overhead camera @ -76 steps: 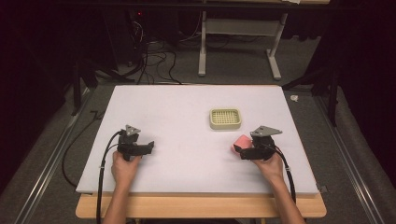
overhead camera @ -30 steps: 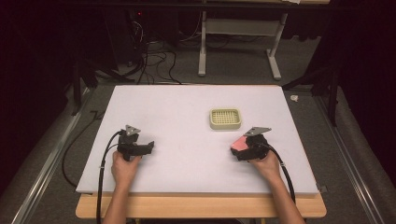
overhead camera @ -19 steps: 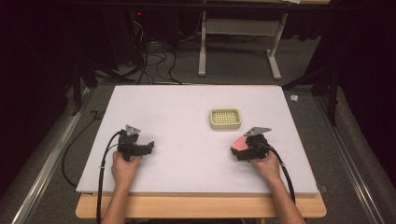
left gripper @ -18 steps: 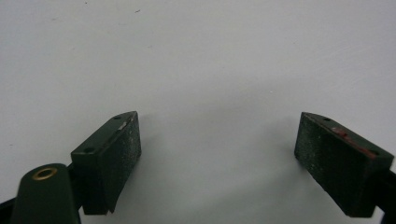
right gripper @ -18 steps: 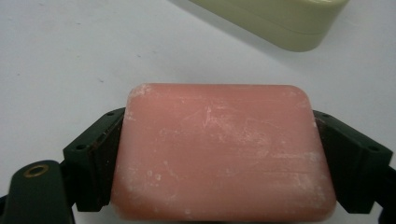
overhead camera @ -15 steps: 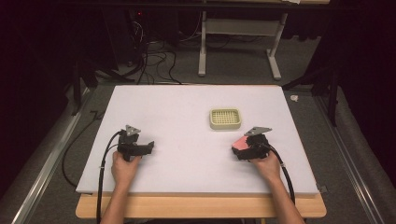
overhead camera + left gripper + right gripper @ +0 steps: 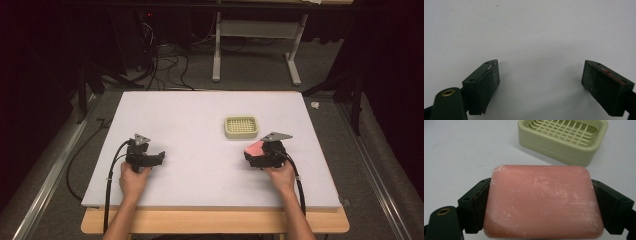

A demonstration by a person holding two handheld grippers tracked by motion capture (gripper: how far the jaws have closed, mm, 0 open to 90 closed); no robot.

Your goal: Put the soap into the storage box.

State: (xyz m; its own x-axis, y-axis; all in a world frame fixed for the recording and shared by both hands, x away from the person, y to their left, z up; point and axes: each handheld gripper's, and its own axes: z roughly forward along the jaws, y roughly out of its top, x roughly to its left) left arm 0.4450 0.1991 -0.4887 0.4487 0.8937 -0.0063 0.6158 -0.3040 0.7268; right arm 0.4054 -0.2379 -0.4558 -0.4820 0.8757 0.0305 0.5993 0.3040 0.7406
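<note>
Right tool (image 7: 256,156) pinching pink soap bar (image 7: 543,201) between both jaws, hovering near table (image 7: 190,120). Green soap dish (image 7: 241,126) sitting empty at 11 o'clock of bar, close. Grasp done; placing into dish remaining. Left tool (image 7: 159,157) spread, idling, holding nothing.

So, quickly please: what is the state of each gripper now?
Left gripper: open, nothing between its fingers.
Right gripper: closed on the pink soap bar, near the green soap dish.
</note>
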